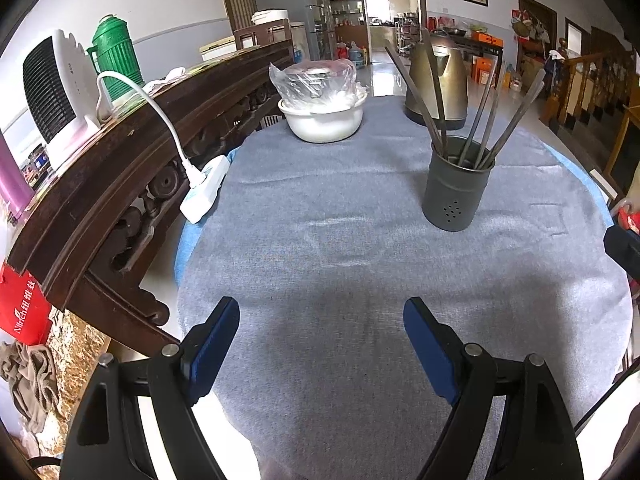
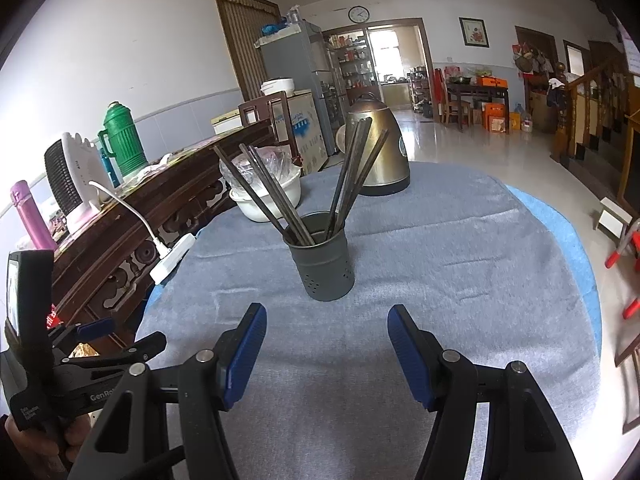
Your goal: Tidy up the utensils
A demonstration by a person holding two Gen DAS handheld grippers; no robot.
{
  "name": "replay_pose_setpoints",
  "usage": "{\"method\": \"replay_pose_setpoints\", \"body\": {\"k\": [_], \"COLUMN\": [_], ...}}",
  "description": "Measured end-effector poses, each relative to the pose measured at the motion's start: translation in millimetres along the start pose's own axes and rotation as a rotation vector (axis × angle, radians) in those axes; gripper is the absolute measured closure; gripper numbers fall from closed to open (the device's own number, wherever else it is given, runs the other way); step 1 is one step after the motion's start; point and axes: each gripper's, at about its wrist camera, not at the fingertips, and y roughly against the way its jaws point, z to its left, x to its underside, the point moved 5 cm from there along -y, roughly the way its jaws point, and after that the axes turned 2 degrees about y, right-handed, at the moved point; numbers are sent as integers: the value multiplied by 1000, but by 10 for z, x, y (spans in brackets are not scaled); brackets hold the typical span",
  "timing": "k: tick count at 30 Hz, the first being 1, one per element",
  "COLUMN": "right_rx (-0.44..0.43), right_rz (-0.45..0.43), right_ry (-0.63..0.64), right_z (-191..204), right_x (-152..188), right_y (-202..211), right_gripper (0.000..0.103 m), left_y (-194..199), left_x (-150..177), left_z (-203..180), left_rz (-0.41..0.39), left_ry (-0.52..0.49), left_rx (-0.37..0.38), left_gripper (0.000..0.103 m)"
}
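Both tongs empty, jaws apart: left tongs [image 1: 320, 320], right tongs [image 2: 326, 328] low over near edge of surface [image 1: 340, 260]. Chopsticks [image 2: 352, 176] all stand in holder [image 2: 322, 264] mid-surface, toward far edge. No loose utensils seen; task looks finished, keep clear of holder.

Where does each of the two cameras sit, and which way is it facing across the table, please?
Left wrist: sits on the left gripper, low over the grey cloth, looking ahead; the utensil holder lies ahead-right; its own open fingers show.
Right wrist: sits on the right gripper, facing the utensil holder almost straight on; its open fingers show, plus the left gripper at lower left.
Shared: holder with chopsticks, kettle, white bowl, white power strip.
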Motion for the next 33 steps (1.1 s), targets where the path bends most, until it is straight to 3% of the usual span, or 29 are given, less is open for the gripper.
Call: {"method": "replay_pose_setpoints", "body": {"k": [33], "right_rx": [2], "right_rz": [-15], "right_ry": [61], "right_z": [331], "right_x": [-100], "right_y": [32], "right_gripper": [35], "left_y": [9], "left_x": [28], "left_z": [294], "left_rz": [-5], "left_ry": [78], "left_rx": [32], "left_gripper": [18]}}
